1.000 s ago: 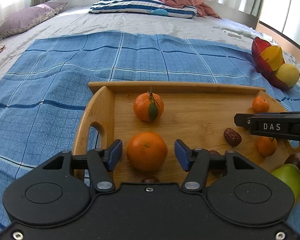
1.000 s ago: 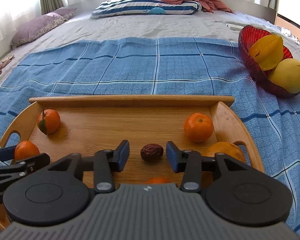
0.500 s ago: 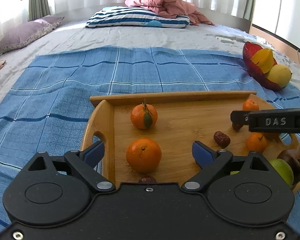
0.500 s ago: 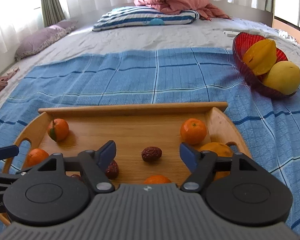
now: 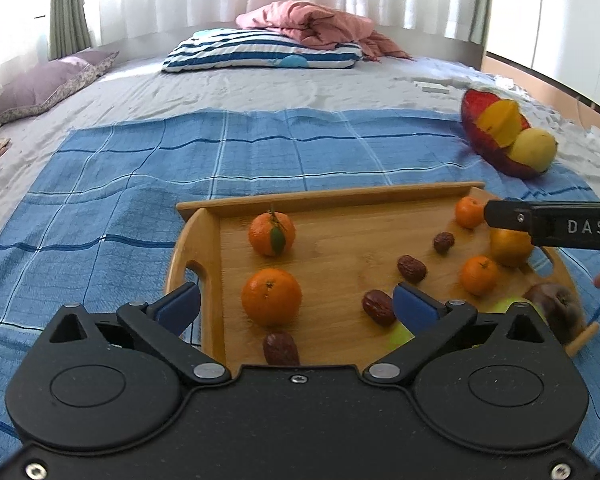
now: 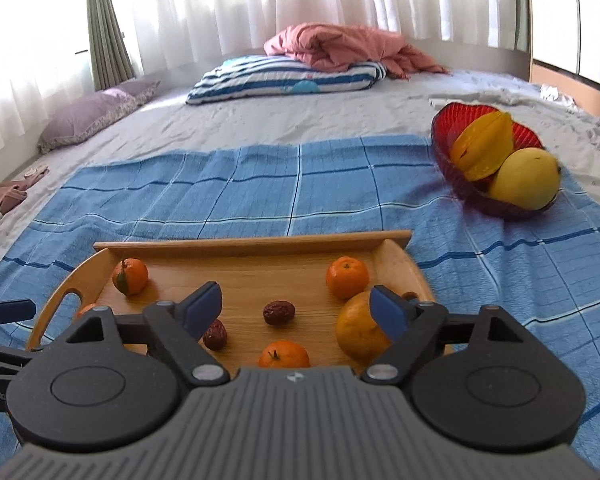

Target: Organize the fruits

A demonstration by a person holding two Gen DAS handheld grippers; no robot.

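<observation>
While both tools hang over the near edge of the wooden tray point(image 5: 198, 240), neither holds anything: the left gripper point(image 5: 296, 306) has its jaws spreading wide with a mandarin point(image 5: 271, 296) lying loose between them, untouched, and the right gripper point(image 6: 296, 308) is also opening, over a brown date point(image 6: 279, 312) that its pads do not reach.

On the tray, nearest its front edge, lie another date point(image 5: 281, 349) and a green apple point(image 5: 400, 336) half hidden by the left tool. Toward the middle sit more dates and small mandarins; a leafed mandarin point(image 5: 271, 233) rests near the back rail.

Judging by look, the mandarins are light, round and soft-skinned, apt to roll on the smooth wood, so a gentle squeeze across the widest part suits them. The dates are small, wrinkled and probably slightly tacky; they want a narrow pinch across the short axis.

Beneath the tray a blue checked cloth point(image 6: 260, 184) covers a bed, soft and yielding, so the tray may tip if pressed at an edge. Beyond the tray's right end sits a red bowl point(image 6: 448, 128) holding yellow fruit. Farther off are a striped pillow point(image 6: 284, 76), a pink blanket and white curtains.
</observation>
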